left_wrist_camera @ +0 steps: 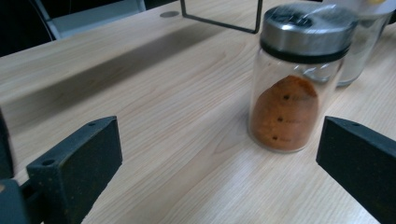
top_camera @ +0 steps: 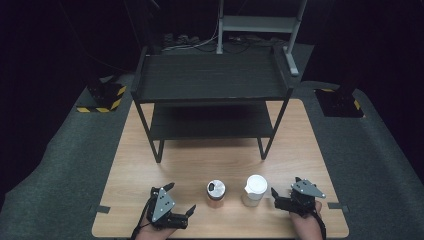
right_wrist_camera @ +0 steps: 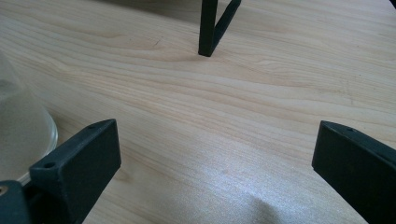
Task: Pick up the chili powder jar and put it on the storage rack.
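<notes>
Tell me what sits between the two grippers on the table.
In the high view, a spice jar and a white-lidded jar stand between left gripper and right gripper.

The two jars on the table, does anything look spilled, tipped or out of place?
Nothing stands out. The spice jar and the white-lidded jar both stand upright, lids on, apart from each other on the table, with no powder spilled around them.

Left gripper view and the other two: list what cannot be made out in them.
- Spice jar, left gripper view: the small marks on its glass are too blurred to read.
- White-lidded jar, left gripper view: cut off by the top and right edges and partly behind the spice jar.
- The same jar, right gripper view: cut off by the left edge; contents unclear.
- Lower shelf of the black rack, high view: its back is shadowed by the upper shelf.
</notes>
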A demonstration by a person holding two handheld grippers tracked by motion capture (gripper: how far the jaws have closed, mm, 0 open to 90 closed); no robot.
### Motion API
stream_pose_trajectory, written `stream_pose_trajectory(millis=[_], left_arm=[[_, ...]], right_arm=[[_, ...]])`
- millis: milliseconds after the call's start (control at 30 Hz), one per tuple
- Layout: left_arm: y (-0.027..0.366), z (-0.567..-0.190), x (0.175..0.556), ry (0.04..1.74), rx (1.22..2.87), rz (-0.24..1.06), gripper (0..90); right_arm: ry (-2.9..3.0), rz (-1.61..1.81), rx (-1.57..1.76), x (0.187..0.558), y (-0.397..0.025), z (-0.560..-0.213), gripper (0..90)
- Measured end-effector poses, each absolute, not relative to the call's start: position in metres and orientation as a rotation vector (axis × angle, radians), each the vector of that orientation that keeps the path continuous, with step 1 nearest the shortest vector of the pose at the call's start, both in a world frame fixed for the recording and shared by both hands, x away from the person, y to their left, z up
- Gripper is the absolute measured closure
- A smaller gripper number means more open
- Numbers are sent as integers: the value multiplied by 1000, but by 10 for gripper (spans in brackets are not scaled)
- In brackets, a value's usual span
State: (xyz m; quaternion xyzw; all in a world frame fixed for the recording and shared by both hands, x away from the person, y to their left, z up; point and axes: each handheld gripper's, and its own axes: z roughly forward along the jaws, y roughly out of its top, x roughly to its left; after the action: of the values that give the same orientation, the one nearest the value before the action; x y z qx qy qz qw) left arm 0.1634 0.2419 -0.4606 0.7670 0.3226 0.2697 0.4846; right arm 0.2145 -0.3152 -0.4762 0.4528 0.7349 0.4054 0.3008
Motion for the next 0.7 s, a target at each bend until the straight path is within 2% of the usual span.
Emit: stream_pose_trajectory(millis=[700], left_arm=[[225, -448, 161, 705, 1825, 616, 5]], right_arm=[[1968, 1078, 1189, 215, -315, -476, 2]])
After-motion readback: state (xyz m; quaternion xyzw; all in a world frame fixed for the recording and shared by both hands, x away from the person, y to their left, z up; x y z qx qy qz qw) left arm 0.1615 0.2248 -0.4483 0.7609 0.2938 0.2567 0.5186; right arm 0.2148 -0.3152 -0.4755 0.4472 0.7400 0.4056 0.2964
